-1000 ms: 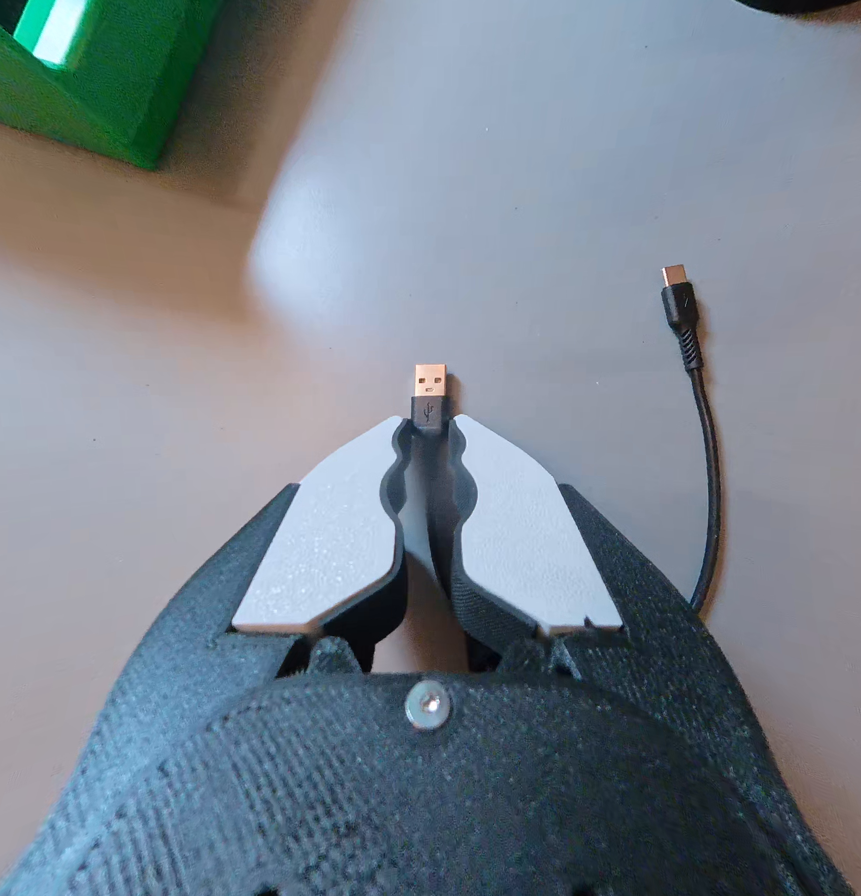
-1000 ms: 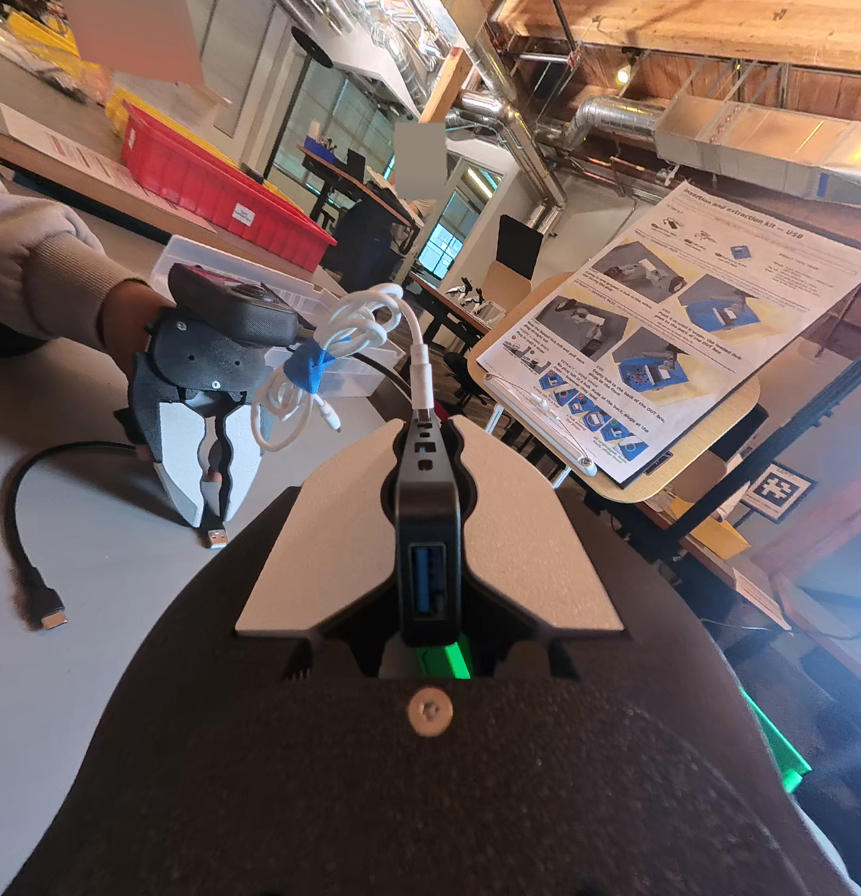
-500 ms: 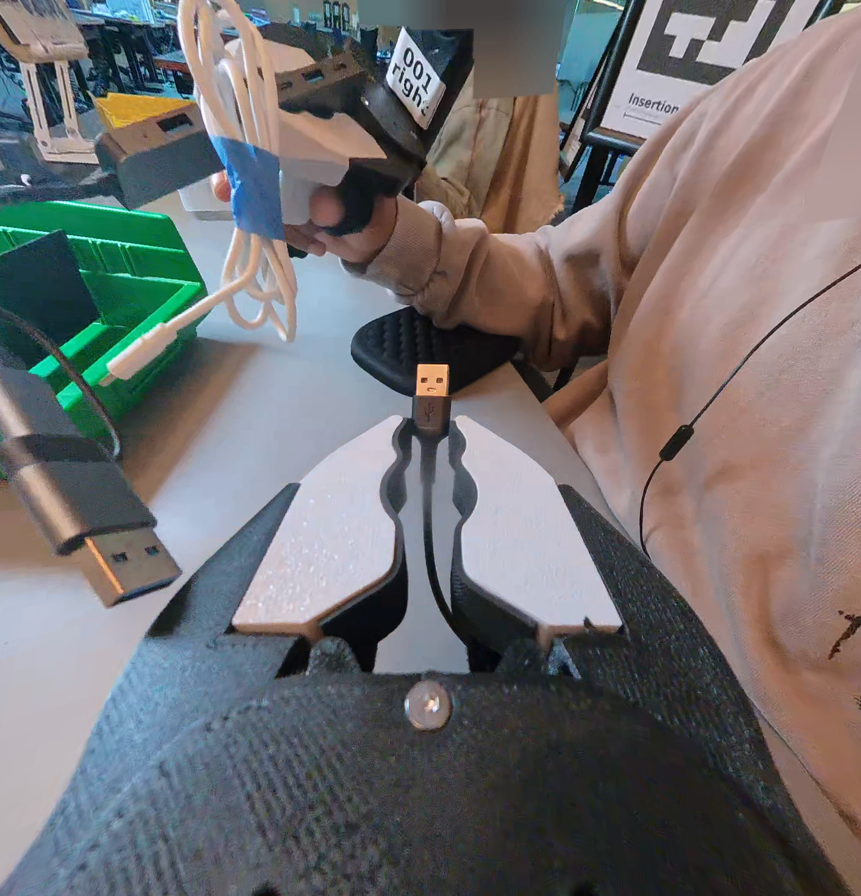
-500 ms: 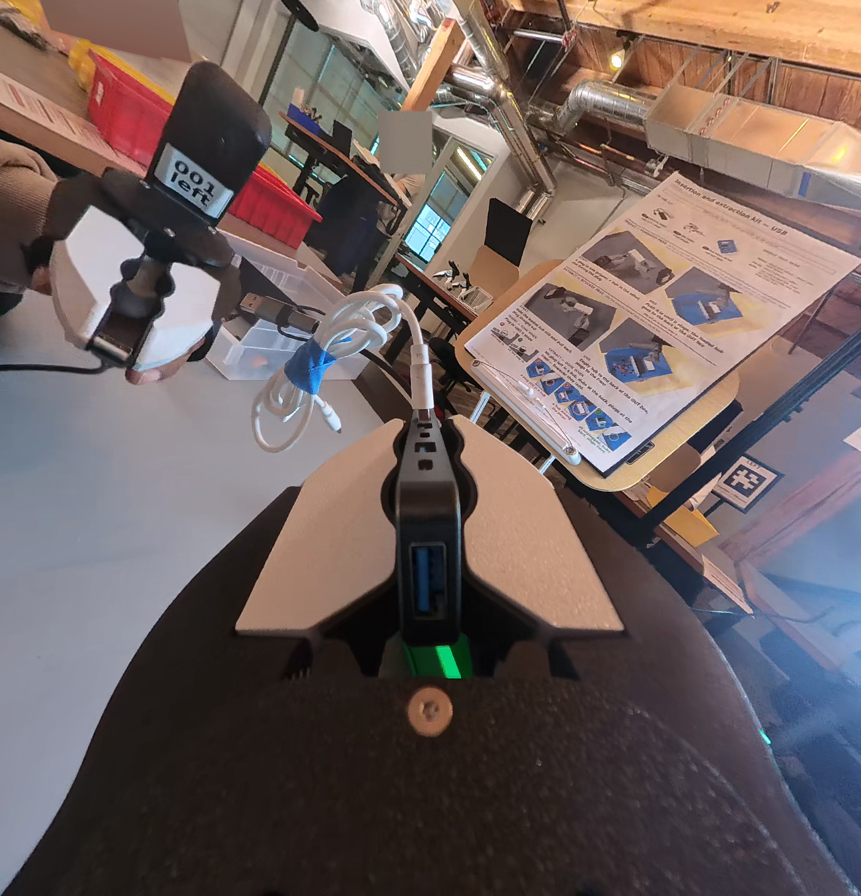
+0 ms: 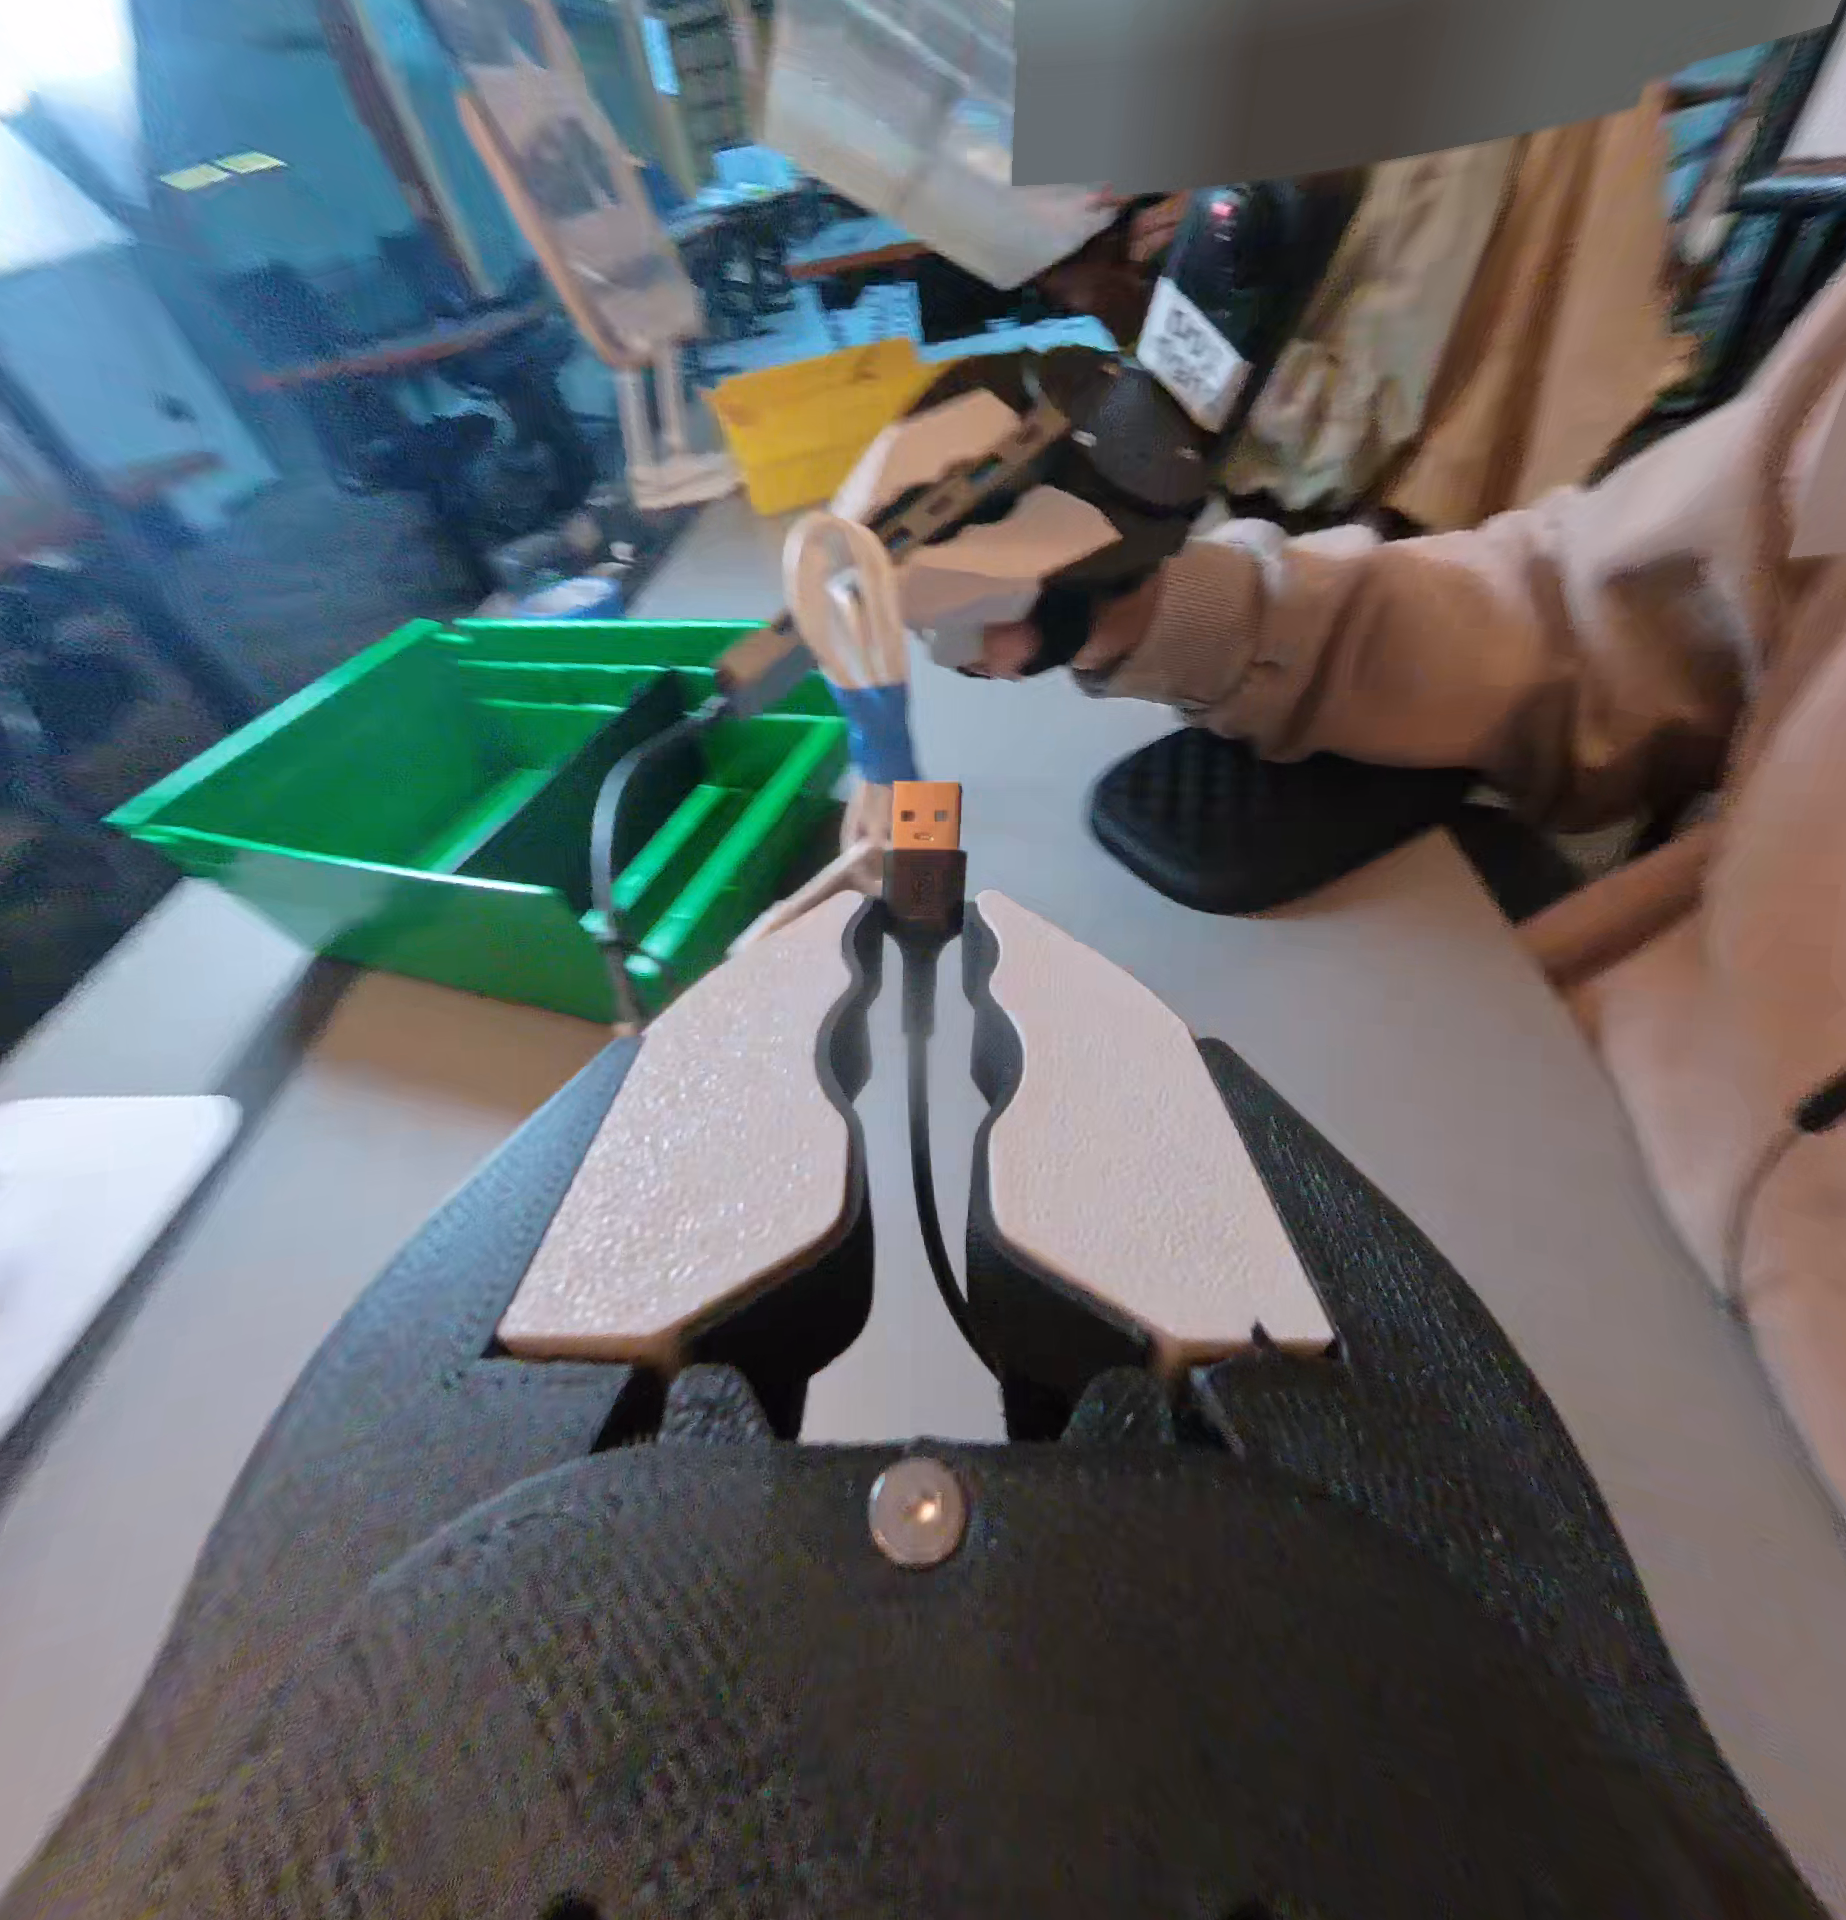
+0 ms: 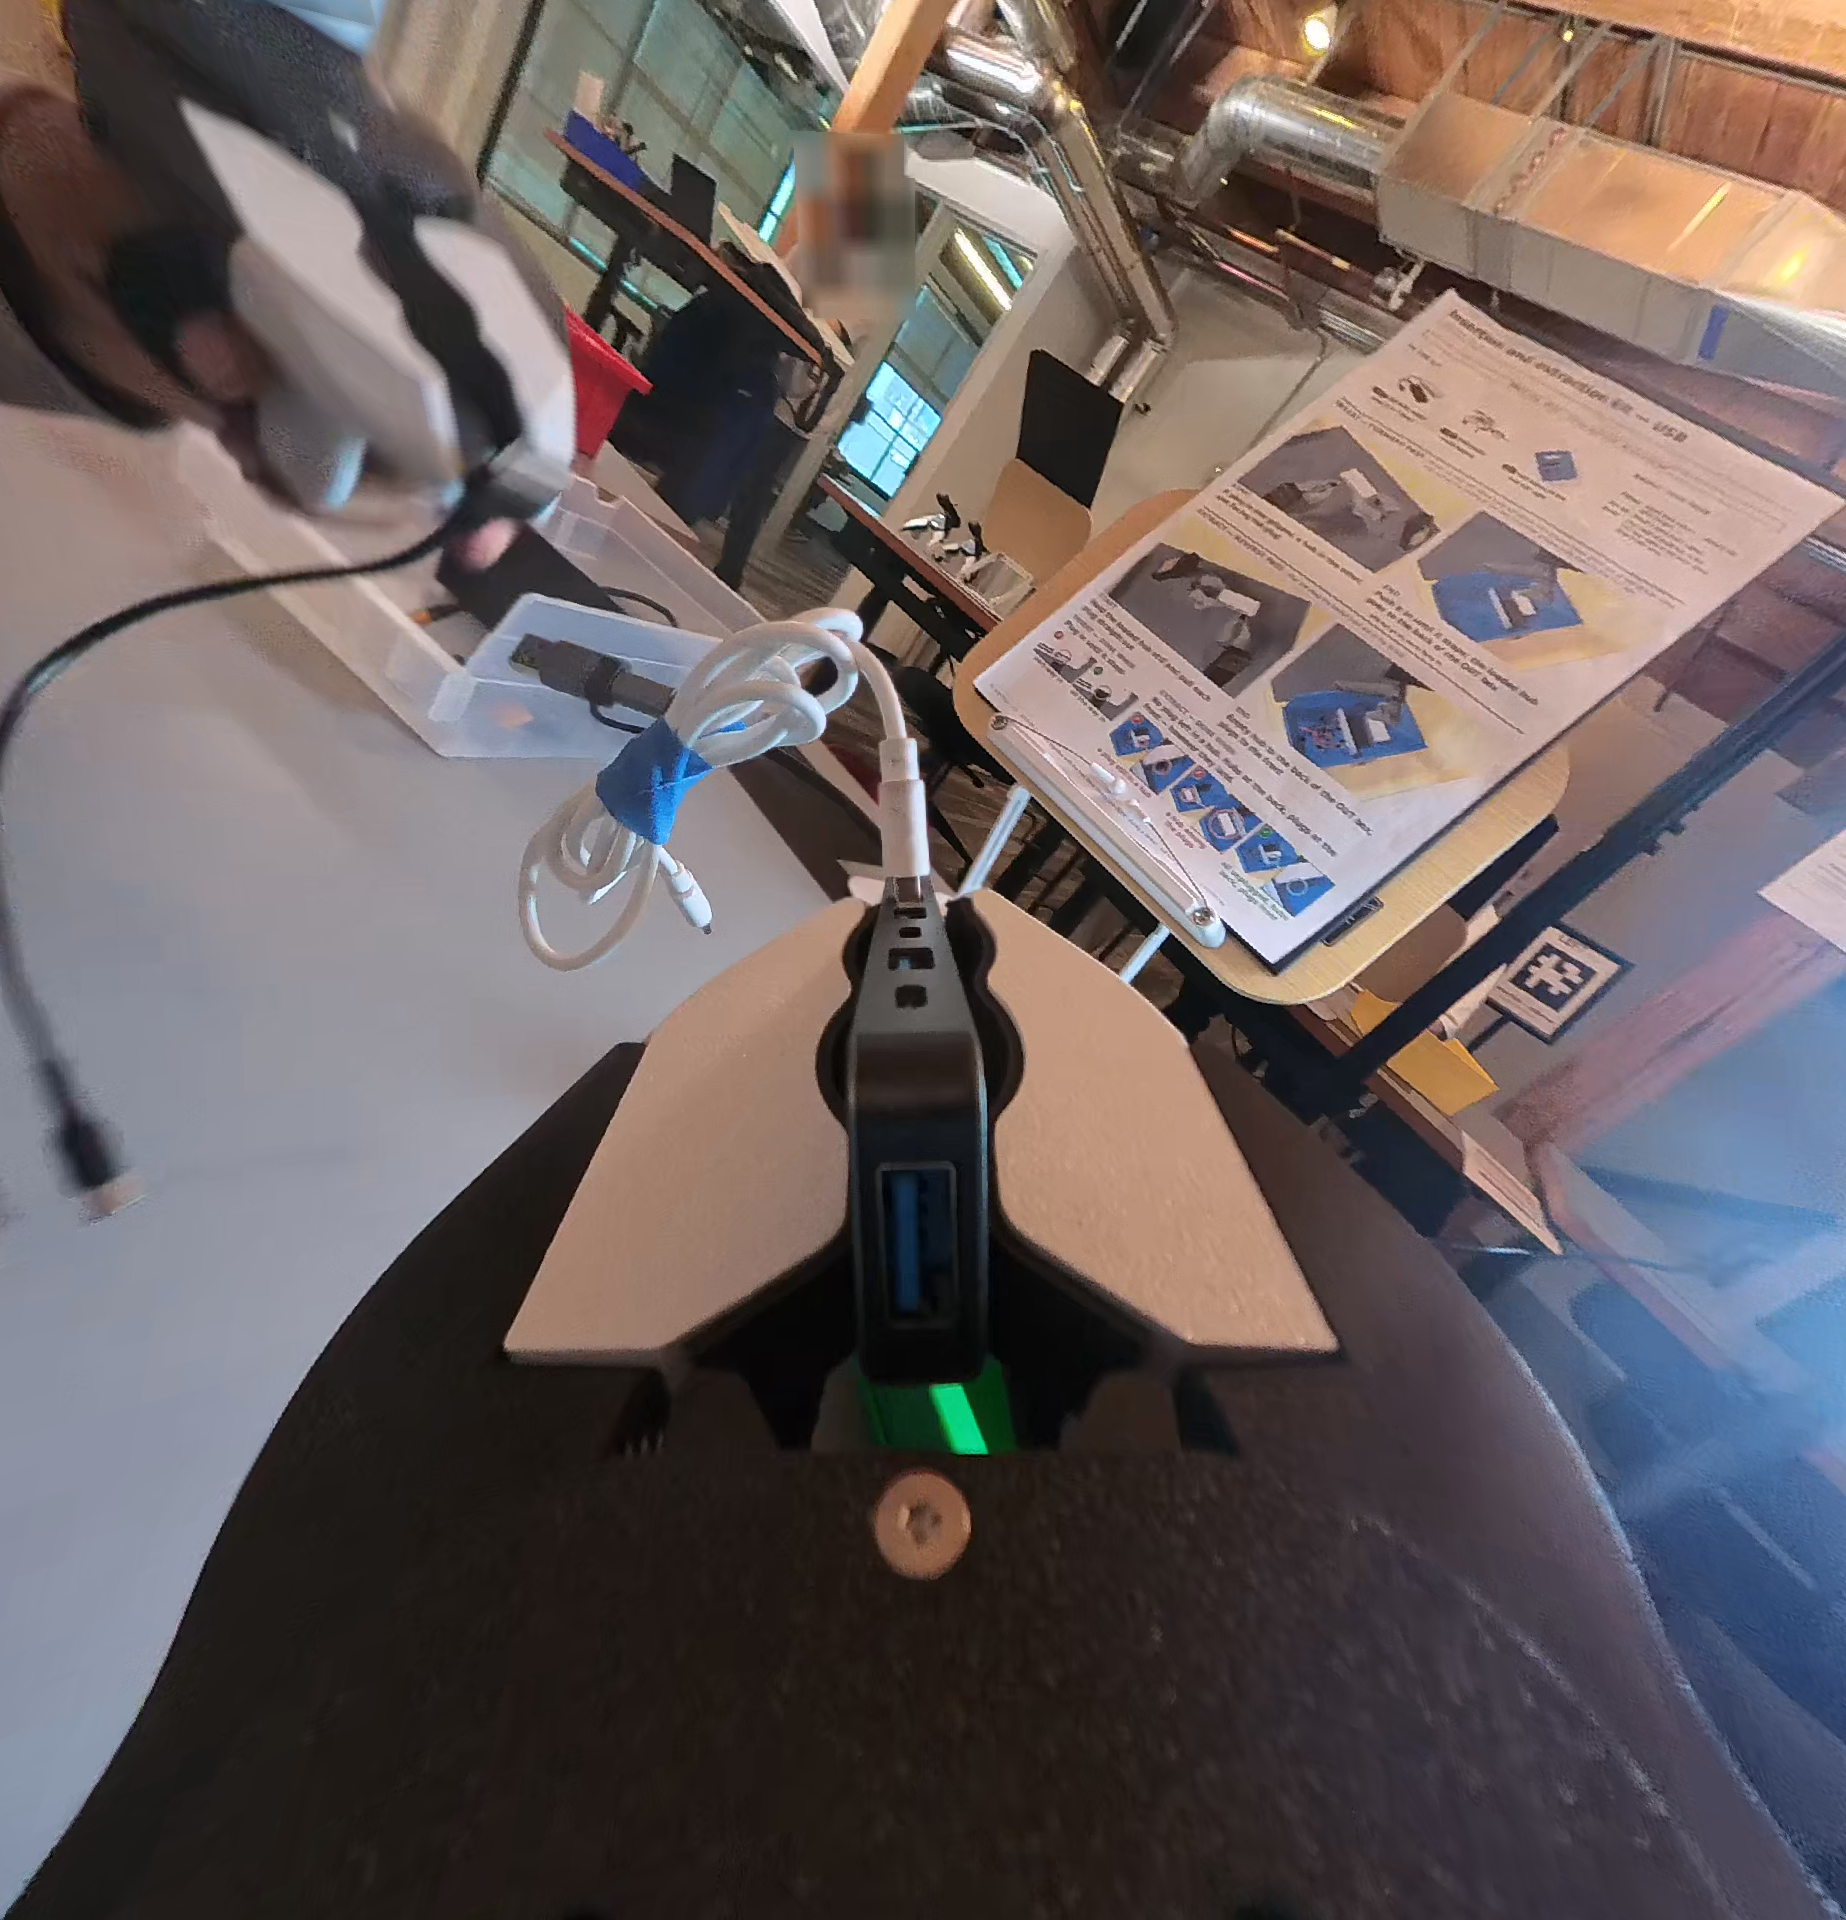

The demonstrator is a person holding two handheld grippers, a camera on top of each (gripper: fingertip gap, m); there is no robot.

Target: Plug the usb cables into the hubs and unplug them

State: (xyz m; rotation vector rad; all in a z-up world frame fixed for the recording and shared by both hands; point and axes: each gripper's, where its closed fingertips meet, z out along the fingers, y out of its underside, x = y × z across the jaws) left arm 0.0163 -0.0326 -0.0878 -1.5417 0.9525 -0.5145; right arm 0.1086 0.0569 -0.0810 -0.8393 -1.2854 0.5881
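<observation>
Two grippers showing: left gripper [image 5: 924,914], right gripper [image 6: 914,914]. One black hub [image 6: 914,1164] sitting in right gripper. Two loose cables showing: black cable [image 5: 924,1091], white cable [image 6: 732,717] coiled, one blue tape band [image 6: 654,784] wrapping it. One green bin [image 5: 379,842] standing on table. One clear box [image 6: 545,686] lying farther off. One instruction sheet [image 6: 1418,665] resting on stand.

Plenty of print on show, and most of it is too small to read.
Sheet [image 6: 1418,644] packed with text and photos; marker sign [image 6: 1558,982] just below it; a second page [image 6: 1833,883] beside it; blurred label [image 5: 1189,353] on the right gripper [image 5: 898,530].
</observation>
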